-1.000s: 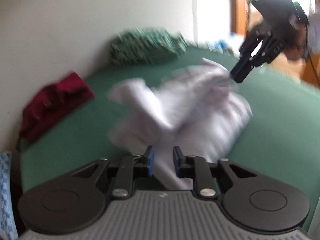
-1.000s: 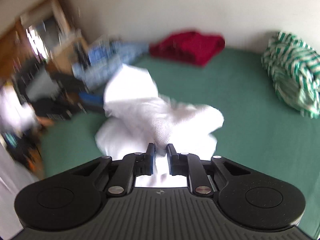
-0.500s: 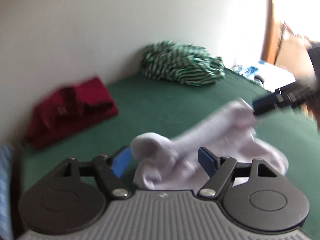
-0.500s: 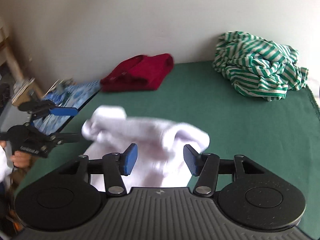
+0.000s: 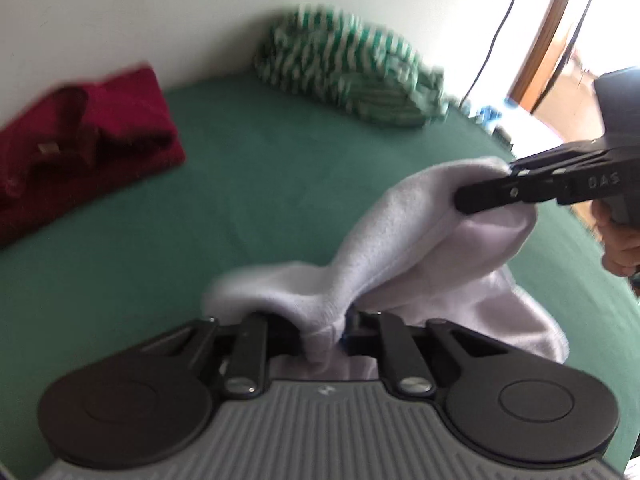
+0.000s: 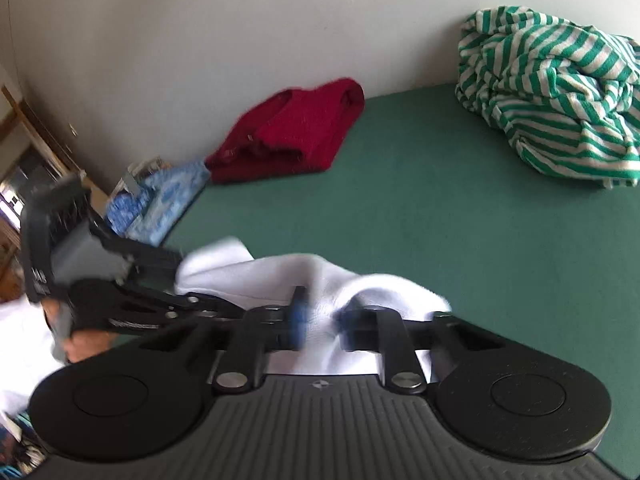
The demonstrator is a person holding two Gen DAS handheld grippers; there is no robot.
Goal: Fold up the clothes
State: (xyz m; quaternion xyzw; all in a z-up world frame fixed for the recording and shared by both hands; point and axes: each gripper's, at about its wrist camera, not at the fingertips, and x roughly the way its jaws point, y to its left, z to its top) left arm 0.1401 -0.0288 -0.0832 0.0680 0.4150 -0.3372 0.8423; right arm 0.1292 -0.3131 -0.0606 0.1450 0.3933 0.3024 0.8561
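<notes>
You have the white garment pinched in both hand-held grippers and lifted off the green surface; whether that is a bed or a covered table I cannot tell; I judge the step in hand to be a grasp-and-spread or a fold-over, and the bunched cloth fits either one, opening it out to lay flat or carrying one part over another.

Left hand-held gripper: jaws closed on a thick bunch of the white cloth, which rises from them and runs up to the right; right hand-held gripper: jaws closed on another fold, blue pads partly buried in cloth; in the left view it clamps the far right end of the garment.

So the garment hangs between your two hand-held grippers, slack and doubled, its loose part trailing down on the near right; both grips hold several layers, so whichever move follows calls for even tension and a check that no layer slips.

Far left lies a folded red garment; far right a crumpled striped garment; both well apart from the white one.
</notes>
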